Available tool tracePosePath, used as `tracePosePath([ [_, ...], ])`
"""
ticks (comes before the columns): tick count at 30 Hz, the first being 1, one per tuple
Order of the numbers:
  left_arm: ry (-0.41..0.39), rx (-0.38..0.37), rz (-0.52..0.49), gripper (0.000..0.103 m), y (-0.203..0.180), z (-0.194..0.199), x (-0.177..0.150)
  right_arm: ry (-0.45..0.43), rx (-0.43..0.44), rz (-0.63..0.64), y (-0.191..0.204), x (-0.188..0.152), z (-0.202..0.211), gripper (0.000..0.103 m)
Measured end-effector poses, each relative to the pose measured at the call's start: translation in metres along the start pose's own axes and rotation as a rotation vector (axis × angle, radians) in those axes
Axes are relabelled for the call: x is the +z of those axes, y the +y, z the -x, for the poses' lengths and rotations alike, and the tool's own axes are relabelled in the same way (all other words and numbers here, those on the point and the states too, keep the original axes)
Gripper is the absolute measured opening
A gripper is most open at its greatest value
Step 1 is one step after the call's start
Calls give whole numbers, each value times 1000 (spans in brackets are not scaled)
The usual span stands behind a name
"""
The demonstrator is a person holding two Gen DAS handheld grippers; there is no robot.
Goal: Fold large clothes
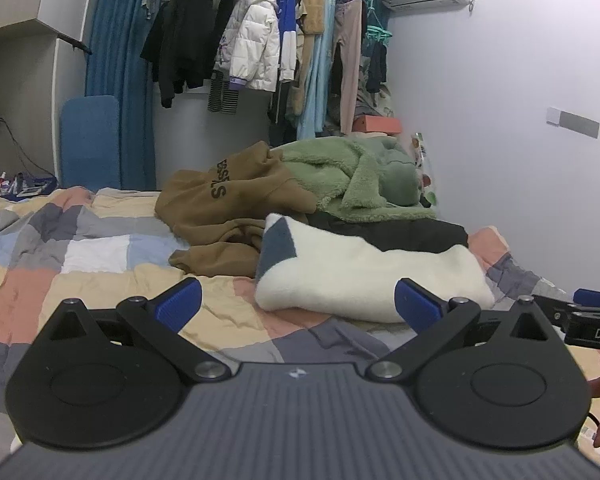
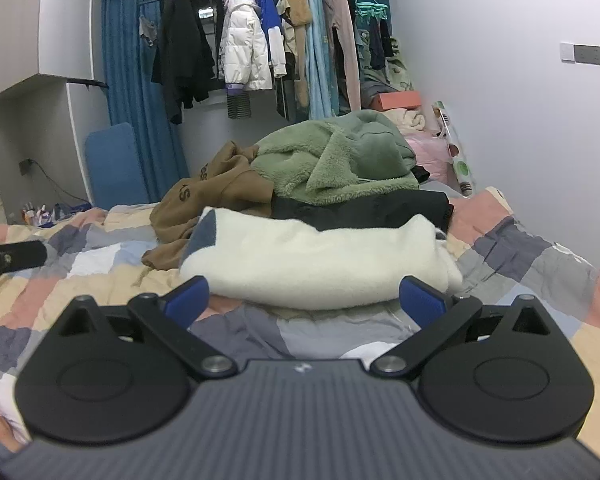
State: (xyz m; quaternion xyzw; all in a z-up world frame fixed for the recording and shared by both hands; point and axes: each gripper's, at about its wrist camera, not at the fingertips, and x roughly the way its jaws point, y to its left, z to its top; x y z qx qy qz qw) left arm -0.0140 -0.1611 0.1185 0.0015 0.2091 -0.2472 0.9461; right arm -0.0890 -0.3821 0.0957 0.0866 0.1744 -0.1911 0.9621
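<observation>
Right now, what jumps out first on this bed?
A folded white fleece garment lies on the patchwork quilt, just ahead of the right tool, whose blue pads stand wide open and empty. Behind it a brown hoodie and a green fleece lie in a crumpled heap.

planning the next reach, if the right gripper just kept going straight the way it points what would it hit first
Most likely the folded white fleece garment, which lies straight ahead of the open right gripper on the patchwork quilt. The gripper tilts slightly down, so it could brush the quilt first; depth is unclear.
</observation>
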Motion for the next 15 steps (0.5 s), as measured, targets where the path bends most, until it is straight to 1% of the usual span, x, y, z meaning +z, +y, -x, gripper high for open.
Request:
tracePosePath([
  [4, -9, 12, 4, 103, -1, 2, 0, 14, 0, -6, 0, -1, -1, 103],
  [15, -11, 17, -12, 103, -6, 5, -2, 12, -9, 9, 1, -1, 0, 103],
])
